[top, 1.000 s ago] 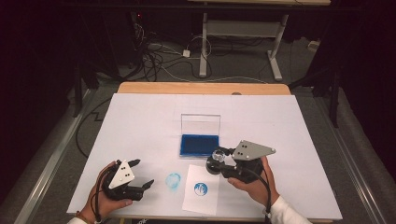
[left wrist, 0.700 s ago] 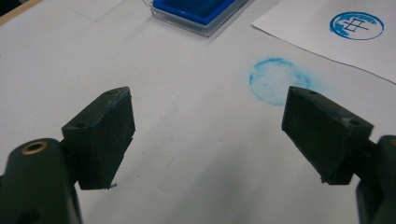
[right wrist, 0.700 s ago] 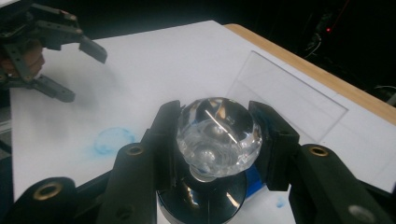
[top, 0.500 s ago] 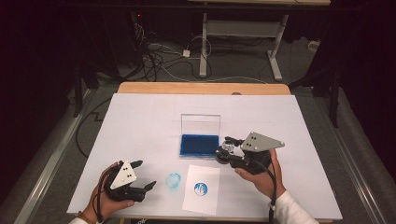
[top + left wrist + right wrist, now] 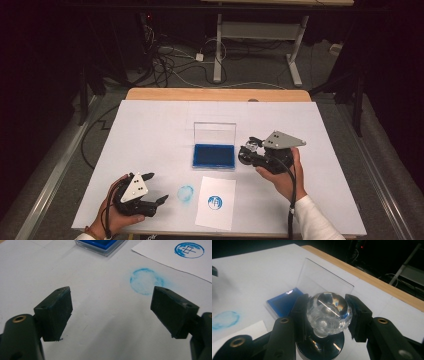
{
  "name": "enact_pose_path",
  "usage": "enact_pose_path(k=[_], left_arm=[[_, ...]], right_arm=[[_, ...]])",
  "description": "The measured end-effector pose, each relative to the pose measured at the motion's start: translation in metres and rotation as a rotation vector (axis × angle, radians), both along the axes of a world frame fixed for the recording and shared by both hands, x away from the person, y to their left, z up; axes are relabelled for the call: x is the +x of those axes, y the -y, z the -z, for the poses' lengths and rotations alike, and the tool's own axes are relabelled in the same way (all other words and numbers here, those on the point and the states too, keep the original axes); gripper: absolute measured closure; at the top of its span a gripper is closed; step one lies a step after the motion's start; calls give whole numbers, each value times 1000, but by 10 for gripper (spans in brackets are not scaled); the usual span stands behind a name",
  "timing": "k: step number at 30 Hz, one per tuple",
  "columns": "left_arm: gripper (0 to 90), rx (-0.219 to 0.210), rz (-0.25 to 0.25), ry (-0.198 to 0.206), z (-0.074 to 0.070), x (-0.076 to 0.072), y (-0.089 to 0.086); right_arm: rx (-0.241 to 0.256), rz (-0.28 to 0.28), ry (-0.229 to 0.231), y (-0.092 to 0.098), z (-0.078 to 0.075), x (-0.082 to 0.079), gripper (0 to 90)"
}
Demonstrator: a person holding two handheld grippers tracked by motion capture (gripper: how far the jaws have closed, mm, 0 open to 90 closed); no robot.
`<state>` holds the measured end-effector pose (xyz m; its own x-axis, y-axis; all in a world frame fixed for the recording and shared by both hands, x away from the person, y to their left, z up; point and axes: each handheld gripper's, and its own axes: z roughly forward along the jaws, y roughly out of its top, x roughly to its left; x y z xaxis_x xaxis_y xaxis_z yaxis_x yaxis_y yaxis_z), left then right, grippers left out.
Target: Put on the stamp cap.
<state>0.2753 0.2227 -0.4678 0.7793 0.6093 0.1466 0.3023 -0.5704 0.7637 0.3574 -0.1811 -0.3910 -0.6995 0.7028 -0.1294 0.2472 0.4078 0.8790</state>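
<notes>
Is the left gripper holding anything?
No, the left gripper has its jaws wide apart over the bare white table, with a smudged blue ring just beyond them.

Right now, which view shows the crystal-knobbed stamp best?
The right gripper view: the stamp sits close up, its faceted knob clamped in the right claw. The high view shows it small, beside the ink pad.
</notes>
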Motion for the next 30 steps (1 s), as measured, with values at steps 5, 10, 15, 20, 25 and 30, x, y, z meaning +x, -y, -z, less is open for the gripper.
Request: enact_pose_path(k=[5,10,15,20,25,30], left_arm=[[172,6,8,-7,1,0,1],[172,9,19,-16,2,0,2],[172,13,26,-18,3,0,3],[172,16,28,-19,3,0,3],[172,17,29,-20,3,0,3],[172,19,33,-21,3,0,3]], right_arm=[[-5,29,-15,3,6,11,571],[-15,54,-37,4,12,21,571],[-28,83,-61,5,20,31,571],[-55,102,-74,5,30,37,571],[-83,106,-99,2,40,41,571],[-95,106,-116,1,46,43,570]])
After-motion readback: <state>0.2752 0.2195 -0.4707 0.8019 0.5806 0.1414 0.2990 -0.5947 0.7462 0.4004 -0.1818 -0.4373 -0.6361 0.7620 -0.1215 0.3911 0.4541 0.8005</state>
